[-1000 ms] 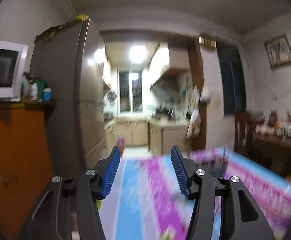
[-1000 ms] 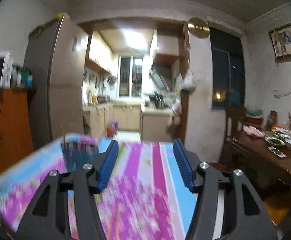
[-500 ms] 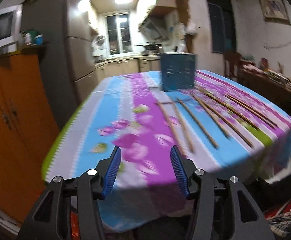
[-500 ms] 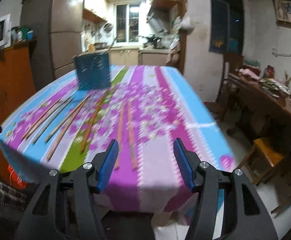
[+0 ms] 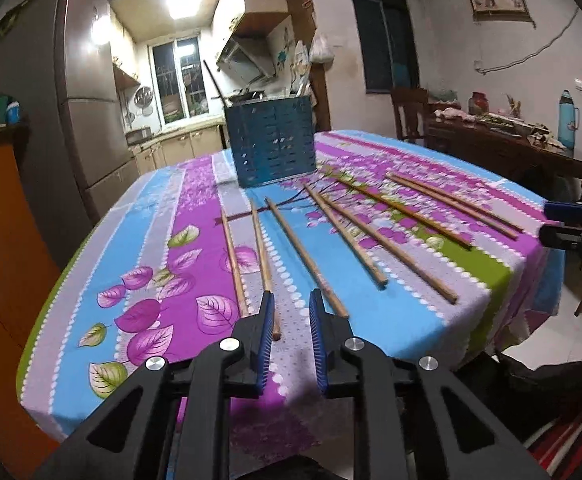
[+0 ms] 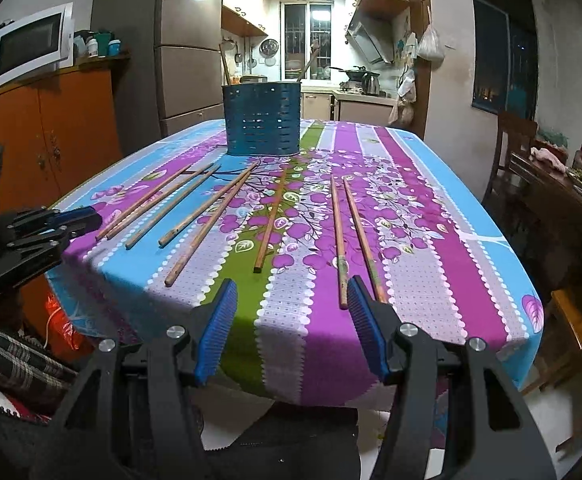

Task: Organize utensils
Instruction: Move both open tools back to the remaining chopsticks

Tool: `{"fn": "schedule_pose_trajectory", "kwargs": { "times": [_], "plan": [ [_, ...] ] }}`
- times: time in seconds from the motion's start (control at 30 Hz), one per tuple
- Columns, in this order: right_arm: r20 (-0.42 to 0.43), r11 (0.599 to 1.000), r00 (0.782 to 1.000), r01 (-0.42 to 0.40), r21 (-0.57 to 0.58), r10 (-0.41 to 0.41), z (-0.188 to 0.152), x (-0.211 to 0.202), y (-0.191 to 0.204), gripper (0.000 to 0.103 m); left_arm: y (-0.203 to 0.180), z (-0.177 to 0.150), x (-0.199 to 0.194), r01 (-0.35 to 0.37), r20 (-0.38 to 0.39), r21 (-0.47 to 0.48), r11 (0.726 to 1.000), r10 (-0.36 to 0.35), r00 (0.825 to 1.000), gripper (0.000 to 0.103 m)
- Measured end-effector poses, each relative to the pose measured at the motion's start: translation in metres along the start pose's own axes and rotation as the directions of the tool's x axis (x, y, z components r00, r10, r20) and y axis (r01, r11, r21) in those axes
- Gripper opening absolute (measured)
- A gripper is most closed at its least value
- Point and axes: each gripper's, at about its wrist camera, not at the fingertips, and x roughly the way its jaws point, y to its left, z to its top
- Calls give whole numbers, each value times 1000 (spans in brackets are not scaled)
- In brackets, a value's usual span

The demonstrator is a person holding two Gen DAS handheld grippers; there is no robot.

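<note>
My left gripper (image 5: 289, 305) has narrowed since half a second ago: its blue pads now stand a small gap apart, empty, low over the near table edge between the near ends of two wooden chopsticks (image 5: 262, 256). The other chopsticks (image 6: 269, 220) lie fanned across the floral tablecloth (image 6: 431, 216), the blue perforated utensil holder (image 6: 261, 120) upright at the far end. My right gripper (image 6: 291, 296) stays wide open, empty, closer to the near edge.

Chopsticks (image 6: 269, 217) lie before blue holder (image 6: 261, 119).
</note>
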Motion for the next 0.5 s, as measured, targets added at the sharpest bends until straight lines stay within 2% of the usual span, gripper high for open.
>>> {"fn": "schedule_pose_trajectory", "kwargs": {
  "times": [0.27,0.5],
  "plan": [
    [-16,1000,1000,-14,-1,14,-1,4,-1,54,9,0,21,-4,-53,-42,999,2,999,20],
    [-32,1000,999,-28,-10,28,1,11,0,47,5,-8,28,-10,-80,-32,999,7,997,15]
  ]
}}
